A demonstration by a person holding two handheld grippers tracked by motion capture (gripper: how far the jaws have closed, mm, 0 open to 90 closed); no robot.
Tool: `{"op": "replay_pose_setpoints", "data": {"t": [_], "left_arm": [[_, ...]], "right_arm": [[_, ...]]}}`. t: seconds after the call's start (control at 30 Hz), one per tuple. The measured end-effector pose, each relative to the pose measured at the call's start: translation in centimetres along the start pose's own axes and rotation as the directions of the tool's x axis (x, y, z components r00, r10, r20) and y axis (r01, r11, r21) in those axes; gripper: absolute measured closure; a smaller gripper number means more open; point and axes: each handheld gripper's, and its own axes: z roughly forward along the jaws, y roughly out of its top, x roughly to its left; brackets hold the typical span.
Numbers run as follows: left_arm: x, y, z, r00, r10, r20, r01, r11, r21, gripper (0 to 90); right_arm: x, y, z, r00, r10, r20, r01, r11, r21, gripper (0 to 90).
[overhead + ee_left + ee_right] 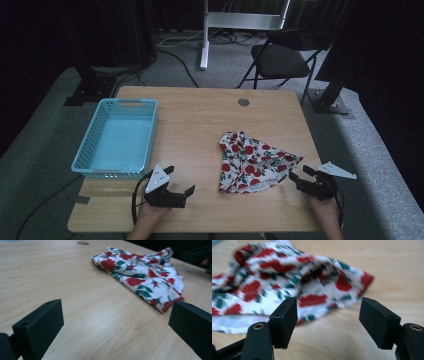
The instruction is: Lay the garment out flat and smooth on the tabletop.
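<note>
Right gripper (301, 176) jaws apart, nothing between, just beside floral cloth (252, 162); left gripper (178, 179) likewise apart, on table (200, 120).

The table (200, 115) is light wood with rounded corners and a small round grey cap (243, 102) set in its top near the far edge. A pale blue basket (100, 140) of perforated plastic stands on the left side, reaching the near-left part of the top. A cloth (252, 162) — white, printed with red flowers and green leaves — lies crumpled and partly folded right of centre, well apart from the basket. Bare wood lies between them.
</note>
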Motion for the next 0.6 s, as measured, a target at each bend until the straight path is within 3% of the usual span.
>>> {"op": "replay_pose_setpoints", "data": {"t": [0.07,0.1,0.17,0.2,0.27,0.3,0.33,0.37,0.43,0.53,0.57,0.6], "left_arm": [[-0.4,0.4,0.4,0.9997,0.01,-0.023,-0.01,0.9999,0.008,0.4],[-0.6,0.8,0.7,0.9998,0.01,-0.017,-0.01,0.9998,0.017,0.4],[-0.9,1.4,1.2,1.0,0.005,-0.006,-0.005,0.9998,0.02,0.4],[-1.2,1.9,1.6,1.0,0.008,0.005,-0.009,0.9998,0.019,0.4],[-1.6,2.7,2.2,0.9998,0.013,0.018,-0.013,0.9994,0.033,0.4],[-2.3,3.6,3.0,0.9993,0.03,0.02,-0.031,0.9988,0.038,0.4],[-2.3,3.6,3.0,0.9993,0.03,0.02,-0.031,0.9988,0.038,0.4],[-3.0,4.7,3.8,0.9982,0.057,0.017,-0.058,0.9972,0.048,0.4],[-3.2,5.0,4.2,0.9981,0.059,0.014,-0.06,0.9966,0.056,0.4],[-3.6,6.4,5.6,0.9992,0.037,0.013,-0.038,0.9974,0.062,0.5],[-3.7,6.7,6.2,0.9996,0.027,0.008,-0.028,0.9973,0.068,0.5],[-3.7,7.1,6.8,0.9999,0.008,0.007,-0.008,0.9965,0.083,0.5]], "right_arm": [[0.3,0.3,-0.1,0.9999,-0.012,0.003,0.012,1.0,-0.005,28.6],[1.0,1.3,-0.3,0.9989,-0.045,-0.013,0.044,0.998,-0.033,28.6],[1.3,1.6,-0.3,0.9983,-0.055,-0.018,0.054,0.998,-0.042,28.6],[2.2,2.8,-0.3,0.9944,-0.094,-0.048,0.091,0.994,-0.064,28.7],[2.5,3.2,-0.1,0.9928,-0.105,-0.057,0.101,0.992,-0.068,28.6],[3.4,4.1,0.5,0.987,-0.134,-0.088,0.128,0.989,-0.07,28.7],[3.8,4.4,0.8,0.9853,-0.146,-0.09,0.14,0.988,-0.069,28.7],[4.2,4.7,1.2,0.9827,-0.163,-0.088,0.158,0.986,-0.062,28.7],[4.7,5.1,1.7,0.9779,-0.189,-0.09,0.184,0.981,-0.054,28.7],[5.9,5.9,3.4,0.9651,-0.234,-0.117,0.232,0.972,-0.032,28.7],[5.9,5.9,3.4,0.9651,-0.234,-0.117,0.232,0.972,-0.032,28.7],[6.7,6.2,4.3,0.9576,-0.256,-0.132,0.256,0.967,-0.015,28.7]]}}
